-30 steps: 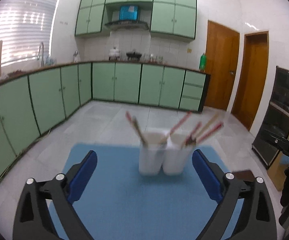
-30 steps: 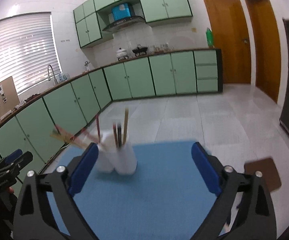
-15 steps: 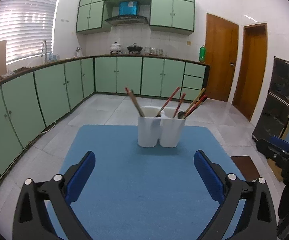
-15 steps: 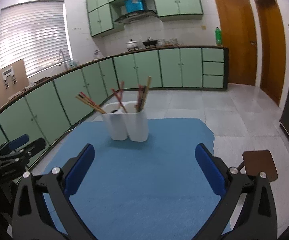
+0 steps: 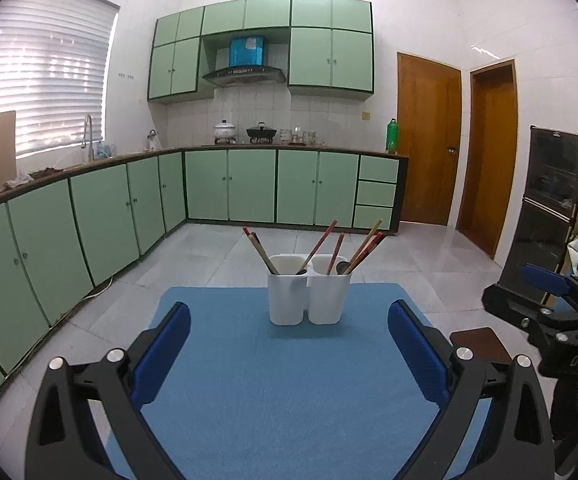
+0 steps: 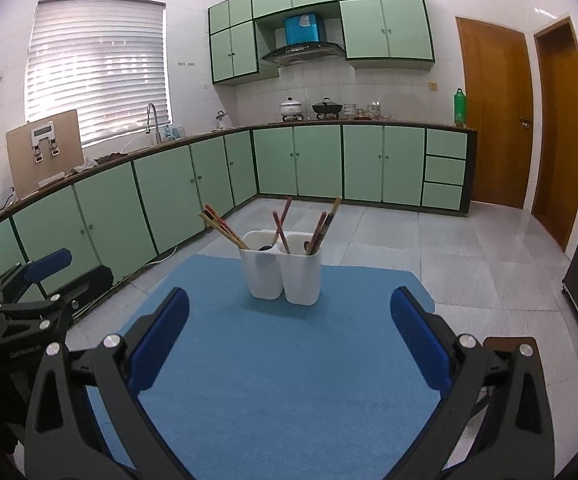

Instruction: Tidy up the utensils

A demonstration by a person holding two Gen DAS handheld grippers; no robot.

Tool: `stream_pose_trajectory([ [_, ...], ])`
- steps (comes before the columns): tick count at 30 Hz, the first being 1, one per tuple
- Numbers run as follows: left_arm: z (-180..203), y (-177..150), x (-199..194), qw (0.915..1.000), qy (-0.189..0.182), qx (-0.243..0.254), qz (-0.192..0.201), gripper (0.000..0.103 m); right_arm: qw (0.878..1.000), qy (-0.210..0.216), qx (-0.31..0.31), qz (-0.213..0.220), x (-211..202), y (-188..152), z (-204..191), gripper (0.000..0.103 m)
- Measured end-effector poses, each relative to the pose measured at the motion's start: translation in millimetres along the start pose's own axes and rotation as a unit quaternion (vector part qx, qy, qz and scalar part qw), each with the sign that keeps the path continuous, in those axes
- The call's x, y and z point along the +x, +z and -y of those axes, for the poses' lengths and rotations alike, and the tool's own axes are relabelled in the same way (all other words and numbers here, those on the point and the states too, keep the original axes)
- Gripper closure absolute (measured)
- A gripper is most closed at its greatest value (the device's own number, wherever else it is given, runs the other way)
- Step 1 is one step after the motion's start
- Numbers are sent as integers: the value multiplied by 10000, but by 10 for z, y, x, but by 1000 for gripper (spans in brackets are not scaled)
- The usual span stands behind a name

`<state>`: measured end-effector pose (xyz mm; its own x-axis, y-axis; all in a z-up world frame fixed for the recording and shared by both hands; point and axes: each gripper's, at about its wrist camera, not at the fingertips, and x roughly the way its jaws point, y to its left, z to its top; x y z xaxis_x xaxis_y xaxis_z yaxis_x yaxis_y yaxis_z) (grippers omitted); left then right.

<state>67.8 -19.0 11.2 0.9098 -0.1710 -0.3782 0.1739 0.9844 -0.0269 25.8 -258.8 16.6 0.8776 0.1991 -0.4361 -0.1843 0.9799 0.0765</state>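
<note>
Your left claw (image 5: 289,344) is spread wide and holds nothing, and your right claw (image 6: 289,332) is likewise wide and empty. Ahead of both, the white twin-cup holder (image 5: 309,300) stands upright near the far edge of the blue mat (image 5: 289,392) on the bench, well apart from your fingers, with the chopsticks (image 5: 363,246) and other utensils leaning out of both cups. Nothing lies on the mat between the claws and the holder. A small brown stool (image 5: 479,344) sits on the floor just off the mat's right side, and green cabinets (image 5: 249,184) line the far walls. Compared with a second ago, the holder looks sharp rather than blurred, and both views sit higher and further back from it.
</note>
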Motion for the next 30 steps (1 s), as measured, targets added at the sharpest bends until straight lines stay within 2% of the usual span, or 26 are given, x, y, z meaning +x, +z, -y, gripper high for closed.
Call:
stream_pose_trajectory([
  [13, 33, -10, -90, 10000, 51, -2, 60, 6, 9997, -128, -203, 64, -94, -12, -177, 5],
  [30, 28, -5, -109, 9999, 78, -29, 110, 6, 9997, -160, -178, 69, -105, 2, -180, 5],
])
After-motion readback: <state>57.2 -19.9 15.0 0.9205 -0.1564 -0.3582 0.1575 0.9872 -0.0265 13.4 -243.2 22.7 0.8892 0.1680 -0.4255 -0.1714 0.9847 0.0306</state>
